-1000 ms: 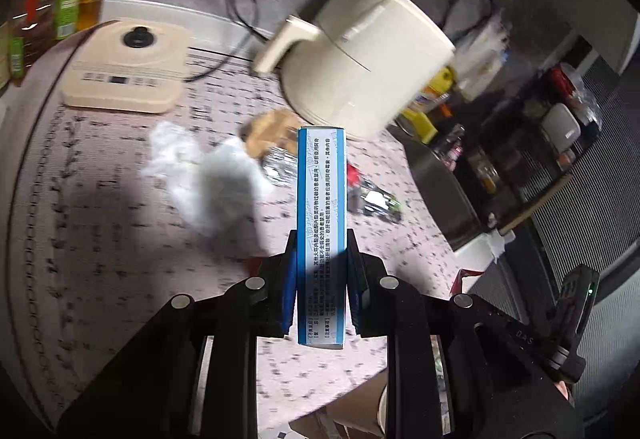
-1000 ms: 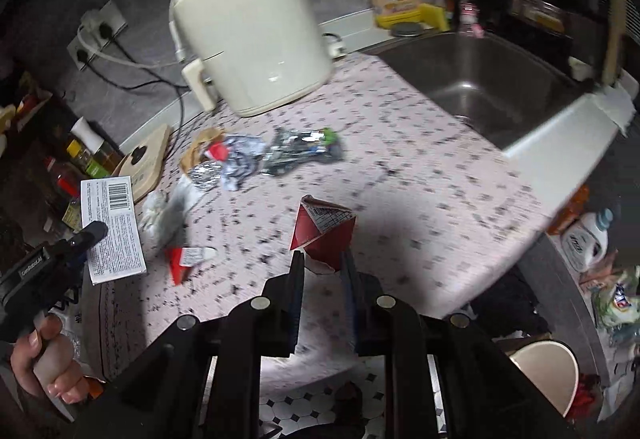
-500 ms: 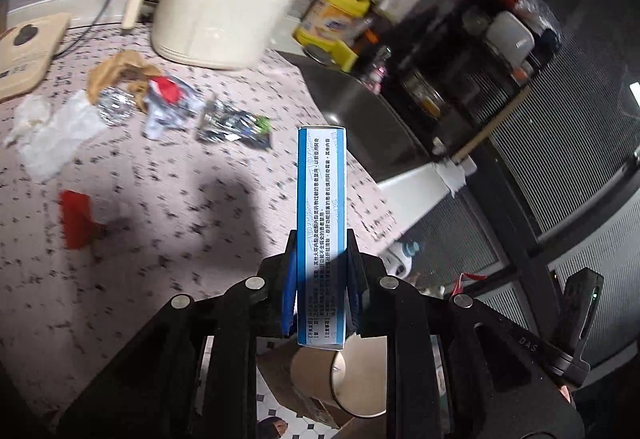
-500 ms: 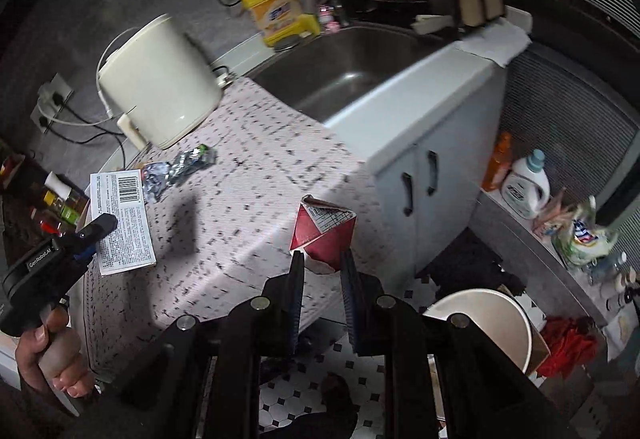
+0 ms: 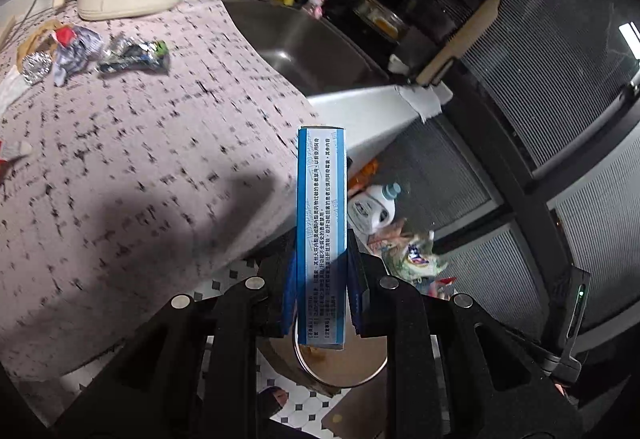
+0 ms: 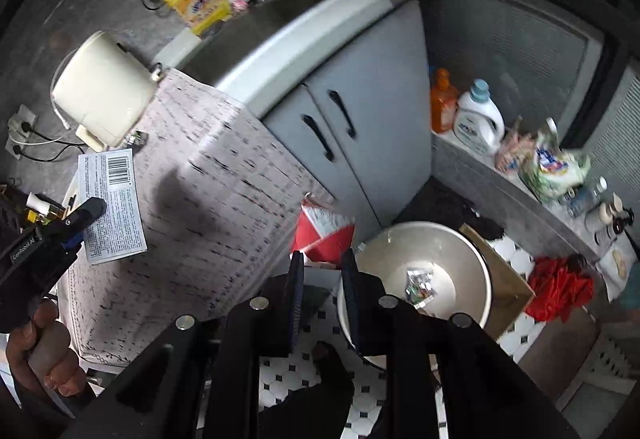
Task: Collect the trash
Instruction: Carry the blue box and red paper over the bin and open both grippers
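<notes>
1. Bin (image 6: 416, 279), round and pale, stands on the tiled floor (image 6: 360, 415) just off the counter's corner; its mouth is open from above, with one small wrapper (image 6: 418, 285) at the bottom.
2. Counter (image 5: 140, 167) edge and the grey cabinet doors (image 6: 352, 143) wall the bin's left side.
3. A cardboard box (image 6: 508, 279) touches the bin's right side; a red cloth (image 6: 560, 291) lies beyond it.
4. A ledge behind the bin is crowded with bottles (image 6: 478, 119) and bags (image 6: 552, 167).
5. A dark shoe (image 6: 328, 371) stands on the tiles just in front of the bin.
</notes>
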Tool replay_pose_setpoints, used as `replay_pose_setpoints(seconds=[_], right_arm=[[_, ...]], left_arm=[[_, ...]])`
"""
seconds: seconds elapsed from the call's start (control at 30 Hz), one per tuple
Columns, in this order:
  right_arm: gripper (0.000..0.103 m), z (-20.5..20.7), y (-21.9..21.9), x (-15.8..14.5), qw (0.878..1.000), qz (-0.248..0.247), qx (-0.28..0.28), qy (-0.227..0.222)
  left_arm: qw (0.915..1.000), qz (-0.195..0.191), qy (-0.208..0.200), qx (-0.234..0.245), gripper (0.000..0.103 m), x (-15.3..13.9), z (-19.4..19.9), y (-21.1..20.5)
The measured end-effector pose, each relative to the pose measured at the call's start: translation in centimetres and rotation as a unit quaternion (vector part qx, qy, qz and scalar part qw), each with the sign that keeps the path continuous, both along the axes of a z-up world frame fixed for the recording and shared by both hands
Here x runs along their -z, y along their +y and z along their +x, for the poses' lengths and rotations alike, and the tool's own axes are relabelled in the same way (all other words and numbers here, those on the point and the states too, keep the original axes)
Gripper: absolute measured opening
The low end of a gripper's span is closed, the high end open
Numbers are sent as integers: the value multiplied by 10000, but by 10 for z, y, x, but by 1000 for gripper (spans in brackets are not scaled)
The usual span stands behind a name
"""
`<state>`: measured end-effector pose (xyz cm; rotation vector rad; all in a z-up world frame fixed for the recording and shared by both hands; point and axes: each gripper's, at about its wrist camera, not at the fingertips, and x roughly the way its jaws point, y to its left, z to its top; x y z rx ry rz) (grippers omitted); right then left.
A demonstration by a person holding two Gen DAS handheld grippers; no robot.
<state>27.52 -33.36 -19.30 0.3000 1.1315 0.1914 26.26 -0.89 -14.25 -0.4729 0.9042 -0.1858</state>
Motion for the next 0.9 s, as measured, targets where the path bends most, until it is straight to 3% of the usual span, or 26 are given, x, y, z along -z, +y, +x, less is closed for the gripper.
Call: replay_pose_setpoints(seconds=[0.07, 0.13, 0.83, 0.9], right_arm=[[29, -3, -11, 5, 9999, -9, 29, 98], [44, -8, -26, 9, 9998, -7, 111, 149], [47, -49, -166, 21, 9945, -434, 899, 319], [47, -52, -173, 23, 9938, -451, 958, 341]], left_arm=[[10000, -2, 67, 63, 21, 6, -1, -12], [9998, -15, 154, 135, 21, 14, -2, -27], [9900, -246, 968, 997, 22, 97, 8, -165], [9885, -199, 1089, 1026, 30, 105, 12, -173]])
